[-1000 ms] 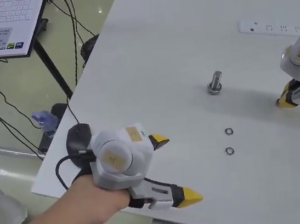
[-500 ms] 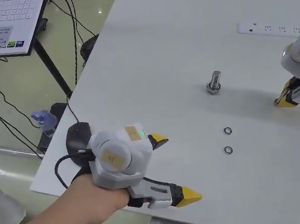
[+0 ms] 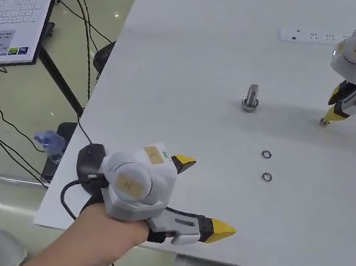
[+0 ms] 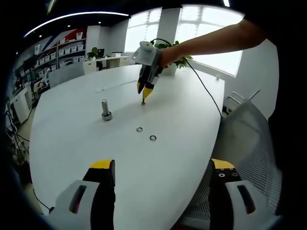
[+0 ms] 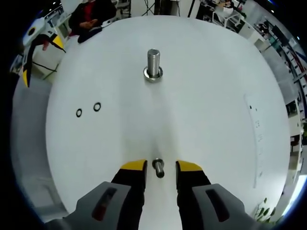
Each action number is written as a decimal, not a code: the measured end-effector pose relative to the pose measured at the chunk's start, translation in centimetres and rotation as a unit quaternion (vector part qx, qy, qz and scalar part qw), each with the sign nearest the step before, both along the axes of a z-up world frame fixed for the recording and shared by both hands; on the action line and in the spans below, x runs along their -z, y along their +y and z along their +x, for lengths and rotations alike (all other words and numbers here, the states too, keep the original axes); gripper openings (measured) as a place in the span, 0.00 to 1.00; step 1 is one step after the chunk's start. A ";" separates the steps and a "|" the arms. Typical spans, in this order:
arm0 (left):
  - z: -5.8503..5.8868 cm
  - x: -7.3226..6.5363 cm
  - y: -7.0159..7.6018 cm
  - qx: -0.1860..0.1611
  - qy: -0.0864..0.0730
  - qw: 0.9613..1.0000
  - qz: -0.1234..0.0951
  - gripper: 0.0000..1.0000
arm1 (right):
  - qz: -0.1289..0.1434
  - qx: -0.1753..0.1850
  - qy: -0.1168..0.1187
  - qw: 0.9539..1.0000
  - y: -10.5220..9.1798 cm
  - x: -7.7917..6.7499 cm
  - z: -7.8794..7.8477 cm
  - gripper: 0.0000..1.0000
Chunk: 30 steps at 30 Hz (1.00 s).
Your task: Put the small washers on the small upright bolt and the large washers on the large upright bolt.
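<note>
Lower left, my left gripper (image 3: 202,195) hangs spread wide, empty. Mid-frame, two washers (image 3: 266,155) lie flat on the table (image 3: 177,74) (thin, light, probably slippery: pinch across the rim). Further up stands the large bolt (image 3: 249,98), and far right my right gripper (image 3: 331,107) straddles the small bolt (image 5: 158,167), jaws parted.

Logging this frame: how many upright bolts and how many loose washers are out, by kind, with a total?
Upright bolts: 2 (large bolt, small bolt)
Loose washers: 2 (first washer, second washer)
Total: 4
</note>
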<state>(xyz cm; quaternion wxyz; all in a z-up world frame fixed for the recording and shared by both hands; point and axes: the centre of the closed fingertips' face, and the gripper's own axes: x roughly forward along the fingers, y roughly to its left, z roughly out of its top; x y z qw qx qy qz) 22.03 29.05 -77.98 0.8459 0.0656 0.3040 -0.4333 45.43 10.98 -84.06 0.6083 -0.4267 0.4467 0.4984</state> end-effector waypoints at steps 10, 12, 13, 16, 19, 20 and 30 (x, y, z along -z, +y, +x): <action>0.2 -0.1 0.4 -0.002 -0.007 1.000 0.017 0.80 | 0.014 -0.025 -0.005 1.000 2.3 -1.3 -1.1 0.28; 0.2 -0.1 0.4 -0.002 -0.007 1.000 0.017 0.80 | 0.016 -0.031 -0.006 0.999 2.8 -1.5 -1.4 0.29; 0.1 -0.1 0.4 -0.002 -0.007 1.000 0.017 0.80 | 0.017 -0.035 -0.006 0.999 2.9 -1.5 -1.4 0.29; 0.0 -0.4 0.4 -0.003 -0.009 1.000 0.013 0.80 | 0.019 -0.048 -0.007 0.999 3.9 -1.8 -2.2 0.29; -0.1 -0.4 0.4 -0.004 -0.009 1.000 0.014 0.80 | 0.019 -0.060 -0.008 0.998 4.7 -2.1 -3.2 0.29; -0.1 -0.4 0.4 -0.003 -0.009 1.000 0.014 0.80 | 0.021 -0.065 -0.006 0.998 5.1 -2.2 -3.6 0.29; -0.2 -0.8 0.3 0.000 -0.014 1.000 0.017 0.79 | 0.030 -0.087 0.001 0.996 7.4 -2.3 -6.4 0.28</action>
